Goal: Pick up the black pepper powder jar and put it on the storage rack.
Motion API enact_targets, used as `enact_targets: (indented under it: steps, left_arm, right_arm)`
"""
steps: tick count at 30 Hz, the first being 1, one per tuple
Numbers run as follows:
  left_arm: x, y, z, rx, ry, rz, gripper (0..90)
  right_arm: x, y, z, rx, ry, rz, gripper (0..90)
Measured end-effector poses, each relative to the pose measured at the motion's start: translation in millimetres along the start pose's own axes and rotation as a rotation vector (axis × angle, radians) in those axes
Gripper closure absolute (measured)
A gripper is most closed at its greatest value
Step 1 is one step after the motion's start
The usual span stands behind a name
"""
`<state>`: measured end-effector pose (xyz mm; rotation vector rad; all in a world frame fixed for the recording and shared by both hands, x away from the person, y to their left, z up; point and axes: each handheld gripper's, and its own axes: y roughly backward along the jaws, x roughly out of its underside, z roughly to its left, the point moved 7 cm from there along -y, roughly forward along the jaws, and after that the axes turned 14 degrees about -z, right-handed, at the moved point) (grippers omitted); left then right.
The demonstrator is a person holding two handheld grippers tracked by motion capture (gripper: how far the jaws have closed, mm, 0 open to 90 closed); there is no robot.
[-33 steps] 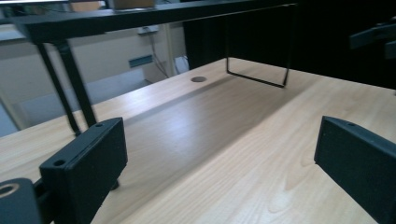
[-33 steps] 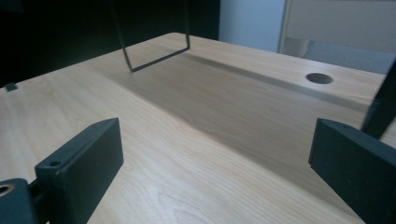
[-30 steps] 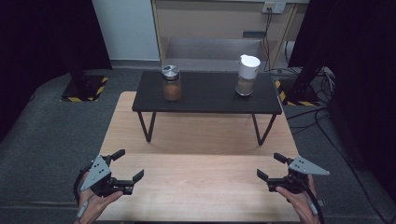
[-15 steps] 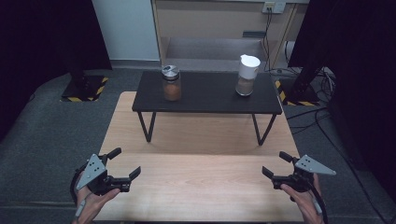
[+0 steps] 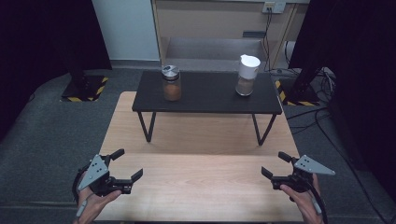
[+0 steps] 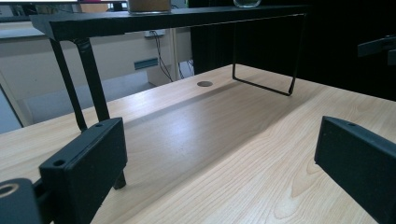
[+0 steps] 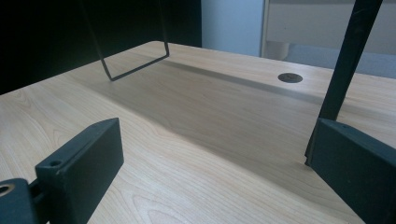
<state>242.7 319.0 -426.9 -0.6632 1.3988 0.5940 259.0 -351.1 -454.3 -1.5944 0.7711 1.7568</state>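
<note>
a low shelf (image 5: 208, 95) stands on the far half of the desk (image 5: 201, 186). on the shelf, a jar (image 5: 171, 83) sits toward its left end and a lidded container (image 5: 247, 75) toward its right end, well apart. the left hand-held gripper (image 5: 126, 164) is over the desk's near left corner, the right hand-held gripper (image 5: 275, 164) over its near right corner, both in front of the shelf.

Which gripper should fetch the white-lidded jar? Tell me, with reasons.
Right, probably. The right gripper is open at the table's right edge, on the same side as the white-lidded jar on the black shelf. The left gripper, also open, would have to cross over.
</note>
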Motion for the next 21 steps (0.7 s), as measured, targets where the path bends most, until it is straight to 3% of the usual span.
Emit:
enact_targets:
  steps: [21]
  left_arm:
    - [-0.1,-0.8,-1.7,0.003,0.007,-0.005,1.2]
  right_arm:
    - [0.5,-1.6,1.4,-0.010,-0.001,-0.005,3.5]
